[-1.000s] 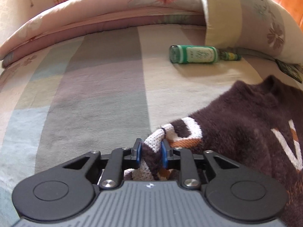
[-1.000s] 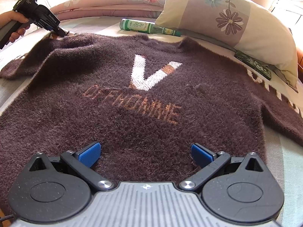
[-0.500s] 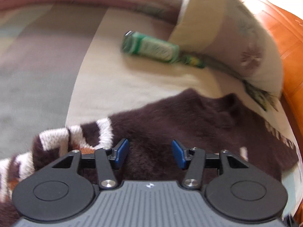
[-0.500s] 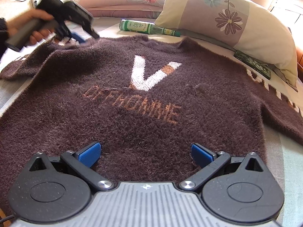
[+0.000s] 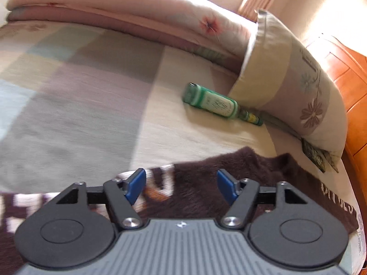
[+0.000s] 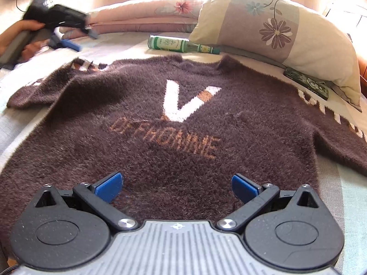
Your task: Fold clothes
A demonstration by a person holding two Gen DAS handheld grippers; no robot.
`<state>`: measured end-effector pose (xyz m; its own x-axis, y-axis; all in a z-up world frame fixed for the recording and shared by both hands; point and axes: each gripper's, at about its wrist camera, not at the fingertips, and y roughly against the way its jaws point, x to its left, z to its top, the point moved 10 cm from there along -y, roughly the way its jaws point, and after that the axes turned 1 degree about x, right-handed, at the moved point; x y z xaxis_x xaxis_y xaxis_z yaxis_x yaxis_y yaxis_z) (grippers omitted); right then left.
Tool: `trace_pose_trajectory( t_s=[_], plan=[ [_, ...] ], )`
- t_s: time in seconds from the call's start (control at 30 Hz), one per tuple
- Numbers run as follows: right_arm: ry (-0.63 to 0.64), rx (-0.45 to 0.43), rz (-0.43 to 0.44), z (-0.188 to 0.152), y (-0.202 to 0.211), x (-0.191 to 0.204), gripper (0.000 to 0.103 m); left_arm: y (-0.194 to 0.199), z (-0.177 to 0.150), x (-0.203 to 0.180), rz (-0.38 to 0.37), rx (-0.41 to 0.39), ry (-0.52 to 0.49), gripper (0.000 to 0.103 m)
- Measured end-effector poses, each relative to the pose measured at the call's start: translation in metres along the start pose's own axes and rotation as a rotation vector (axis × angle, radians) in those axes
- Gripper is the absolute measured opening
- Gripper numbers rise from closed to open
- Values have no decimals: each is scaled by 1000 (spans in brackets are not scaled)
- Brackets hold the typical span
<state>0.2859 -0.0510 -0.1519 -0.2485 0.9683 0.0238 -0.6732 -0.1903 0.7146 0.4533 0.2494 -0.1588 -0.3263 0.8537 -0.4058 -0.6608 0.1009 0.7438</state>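
The sweater (image 6: 183, 119) lies spread flat on the bed, collar toward the pillow (image 6: 275, 29), hem just under the released right claw (image 6: 176, 186). The left claw (image 5: 181, 184), also released, hangs above the striped sleeve cuff (image 6: 84, 65) near the bed's left edge. That sleeve looks partly turned in, the right one stretched out; bare bed lies left.

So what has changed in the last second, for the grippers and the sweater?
The left gripper let go of the striped sleeve cuff, opened, and lifted off the sweater; the cuff now lies on the bed. The right gripper stayed open over the hem; bottle and pillow unmoved.
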Motion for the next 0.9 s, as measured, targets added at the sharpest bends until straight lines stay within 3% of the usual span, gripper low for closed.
trace_pose_trajectory(
  t_s=[0.3, 0.37, 0.47, 0.6, 0.63, 0.67, 0.8, 0.83, 0.9],
  plan=[
    [16, 6, -12, -1, -3, 4, 103, 78, -9, 81, -38, -68, 160, 69],
    [16, 16, -17, -3, -6, 4, 103, 75, -19, 95, -50, -53, 193, 69],
    [28, 28, -24, -5, -10, 5, 103, 64, -23, 123, 59, -76, 205, 66],
    [34, 34, -28, -7, -12, 5, 103, 74, -17, 172, 262, -158, 243, 45],
    [32, 33, -28, -7, -11, 5, 103, 78, -16, 179, 242, -162, 284, 42],
    [30, 33, -28, -7, -11, 5, 103, 82, -15, 185, 208, -162, 329, 42],
    [28, 24, -17, -5, -8, 6, 103, 100, -13, 181, 326, -151, 261, 44],
    [30, 21, -15, -5, -7, 6, 103, 102, -13, 174, 304, -148, 253, 53],
    [32, 18, -11, -4, -6, 7, 103, 106, -14, 158, 243, -144, 243, 60]
  ],
)
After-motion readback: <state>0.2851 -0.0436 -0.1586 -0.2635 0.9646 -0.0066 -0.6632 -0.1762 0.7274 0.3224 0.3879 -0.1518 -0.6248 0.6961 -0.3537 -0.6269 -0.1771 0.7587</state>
